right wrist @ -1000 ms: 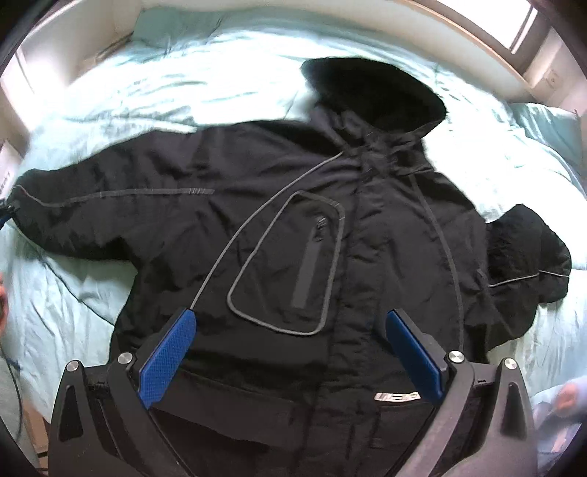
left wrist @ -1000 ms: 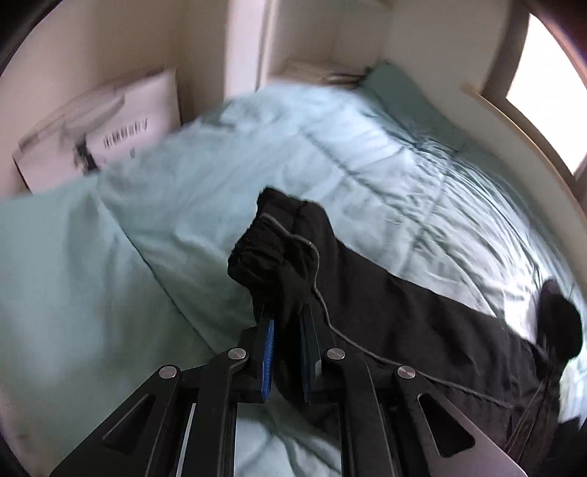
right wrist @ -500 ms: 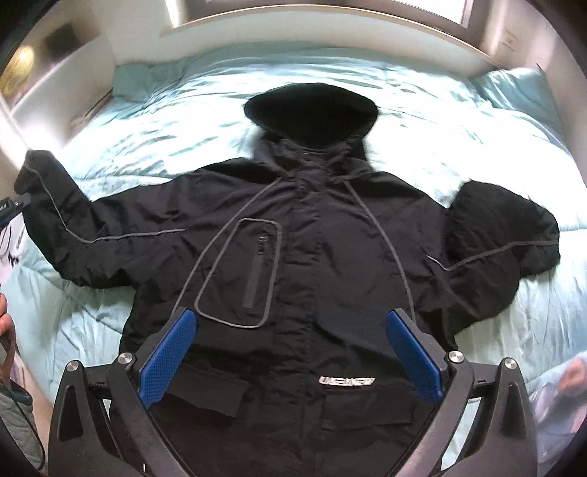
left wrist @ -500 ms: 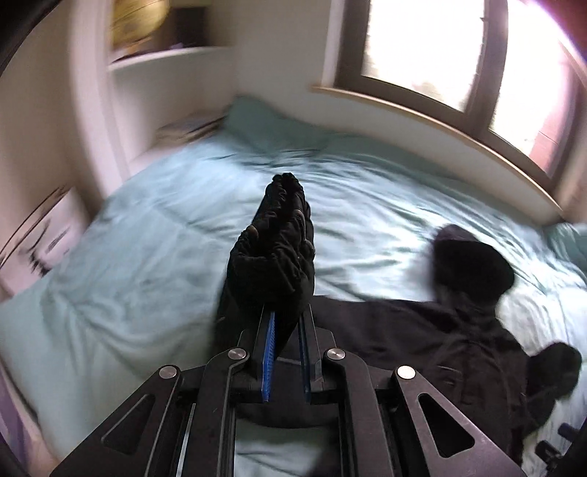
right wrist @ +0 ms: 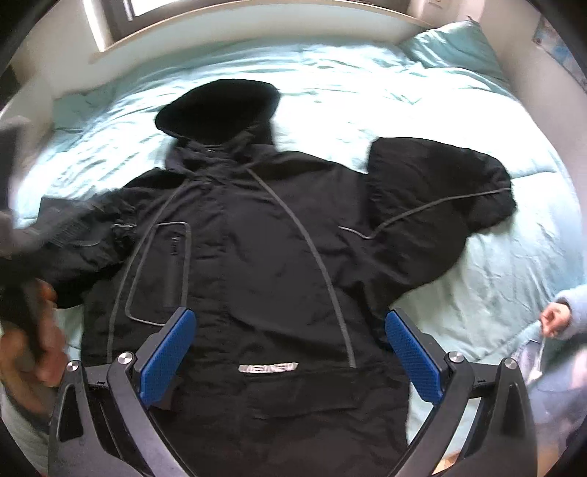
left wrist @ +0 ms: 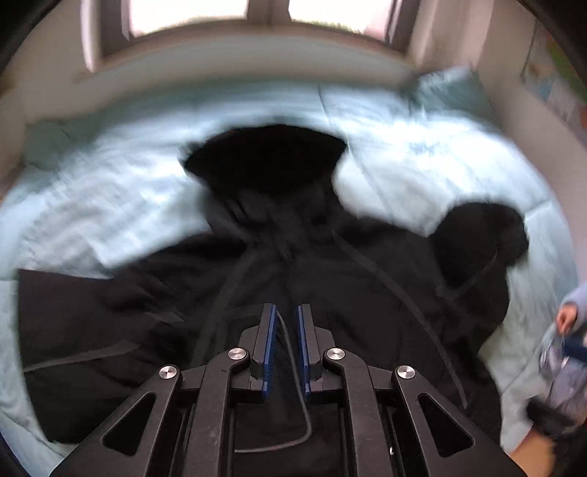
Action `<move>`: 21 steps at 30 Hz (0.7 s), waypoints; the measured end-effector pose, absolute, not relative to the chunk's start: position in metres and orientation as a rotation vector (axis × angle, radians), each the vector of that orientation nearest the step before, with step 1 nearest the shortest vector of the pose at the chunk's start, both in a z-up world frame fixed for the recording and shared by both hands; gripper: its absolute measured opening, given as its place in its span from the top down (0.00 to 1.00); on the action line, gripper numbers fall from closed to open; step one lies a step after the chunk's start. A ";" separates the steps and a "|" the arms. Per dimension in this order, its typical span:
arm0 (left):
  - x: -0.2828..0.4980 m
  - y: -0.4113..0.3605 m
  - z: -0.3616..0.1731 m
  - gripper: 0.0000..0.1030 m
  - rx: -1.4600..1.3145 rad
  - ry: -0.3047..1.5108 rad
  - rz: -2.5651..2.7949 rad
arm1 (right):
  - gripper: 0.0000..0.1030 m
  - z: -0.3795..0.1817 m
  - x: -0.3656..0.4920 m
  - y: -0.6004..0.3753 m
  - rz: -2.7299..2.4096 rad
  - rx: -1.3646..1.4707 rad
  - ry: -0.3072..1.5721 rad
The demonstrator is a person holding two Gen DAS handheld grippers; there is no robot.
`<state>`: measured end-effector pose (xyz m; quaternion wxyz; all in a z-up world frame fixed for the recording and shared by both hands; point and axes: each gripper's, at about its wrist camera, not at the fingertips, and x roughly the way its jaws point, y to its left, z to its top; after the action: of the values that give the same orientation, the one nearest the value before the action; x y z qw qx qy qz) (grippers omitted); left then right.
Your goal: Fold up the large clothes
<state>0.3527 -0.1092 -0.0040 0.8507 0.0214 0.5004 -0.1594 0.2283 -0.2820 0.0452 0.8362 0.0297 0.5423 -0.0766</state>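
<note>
Across the middle of the bed (right wrist: 458, 121) lies the black jacket (right wrist: 264, 257). Left gripper (left wrist: 285, 330) is clamped on its sleeve cuff; right gripper (right wrist: 290, 345) gapes empty. Slick fabric could slip out mid-fold and bunch up.

— Where does the jacket (right wrist: 264, 264) lie?
— On the bed (right wrist: 422, 110), hood (right wrist: 220, 110) toward the window (left wrist: 183, 11).
— And the pillow (right wrist: 451, 47)?
— At the bed's far right corner, behind the folded sleeve (right wrist: 440, 183).
</note>
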 end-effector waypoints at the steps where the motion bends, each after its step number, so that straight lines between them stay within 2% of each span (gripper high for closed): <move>1: 0.351 -0.109 -0.016 0.89 0.026 1.089 -0.366 | 0.00 0.045 0.229 -0.285 -0.177 0.060 1.153; 5: 0.330 -0.083 -0.030 0.88 -0.068 1.136 -0.403 | 0.00 0.039 0.238 -0.282 -0.159 0.061 1.155; 12: 0.315 0.035 -0.022 0.81 -0.140 1.154 -0.200 | 0.00 0.010 0.290 -0.211 0.075 -0.015 1.135; 14: 0.318 0.063 -0.016 0.76 -0.157 1.135 -0.138 | 0.00 0.001 0.309 -0.188 0.151 -0.013 1.138; 16: 0.318 0.095 -0.010 0.63 -0.184 1.111 -0.068 | 0.04 -0.010 0.335 -0.158 0.237 0.001 1.152; 18: 0.319 0.124 -0.006 0.54 -0.218 1.093 -0.015 | 0.07 -0.021 0.357 -0.130 0.340 0.018 1.168; 21: 0.325 0.152 -0.009 0.53 -0.253 1.095 0.042 | 0.08 -0.042 0.390 -0.082 0.474 0.034 1.208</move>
<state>0.3248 0.1520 -0.0089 0.8460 -0.1202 0.5192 0.0198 0.3904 -0.0816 -0.0424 0.7966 0.0159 0.5625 0.2207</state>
